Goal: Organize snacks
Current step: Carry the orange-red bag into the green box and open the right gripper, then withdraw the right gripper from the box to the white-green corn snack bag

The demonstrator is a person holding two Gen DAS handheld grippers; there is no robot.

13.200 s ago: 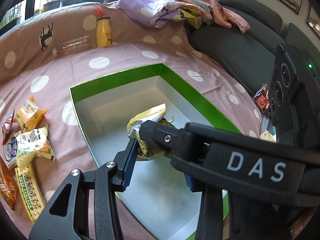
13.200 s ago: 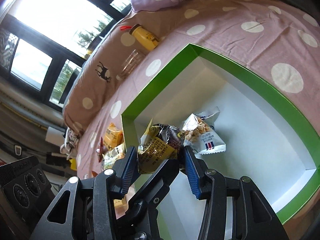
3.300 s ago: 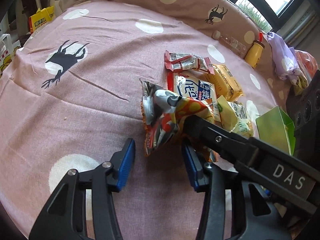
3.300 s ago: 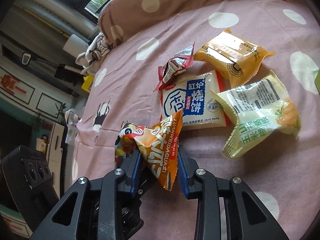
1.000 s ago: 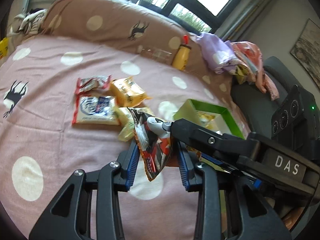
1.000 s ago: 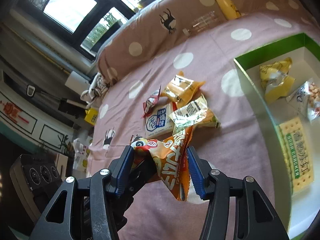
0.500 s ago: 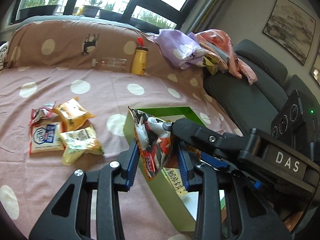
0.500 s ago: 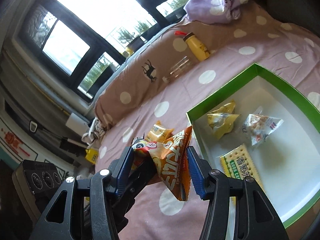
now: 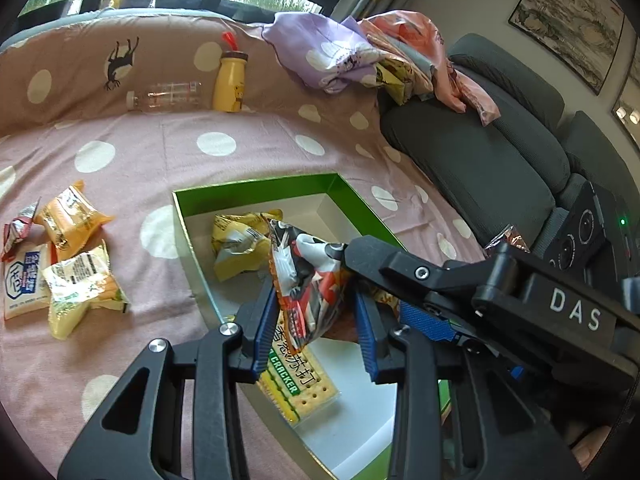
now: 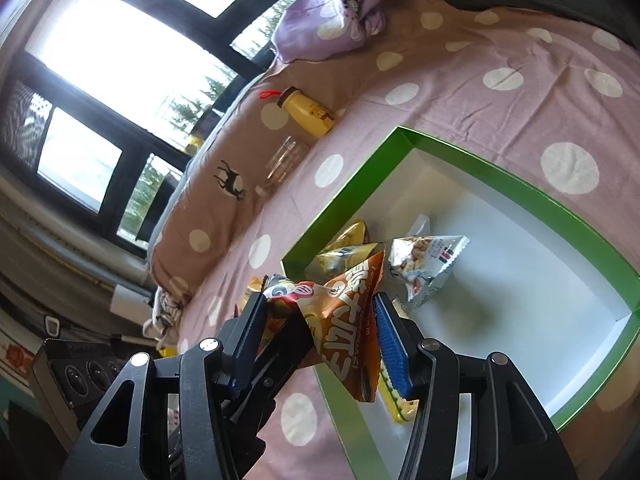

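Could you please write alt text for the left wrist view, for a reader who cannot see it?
Both black two-finger grippers, left gripper and right gripper, are shut on one orange crinkled snack bag above an open green-rimmed white box, which holds a yellow packet and a cracker pack. Four more packets lie on the pink polka-dot cloth.

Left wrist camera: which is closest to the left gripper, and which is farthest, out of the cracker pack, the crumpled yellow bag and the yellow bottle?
From the left gripper:
1. Cracker pack, in the green box, just under the fingertips.
2. Crumpled yellow bag, farther back in the box.
3. Yellow bottle, against the far cushion.
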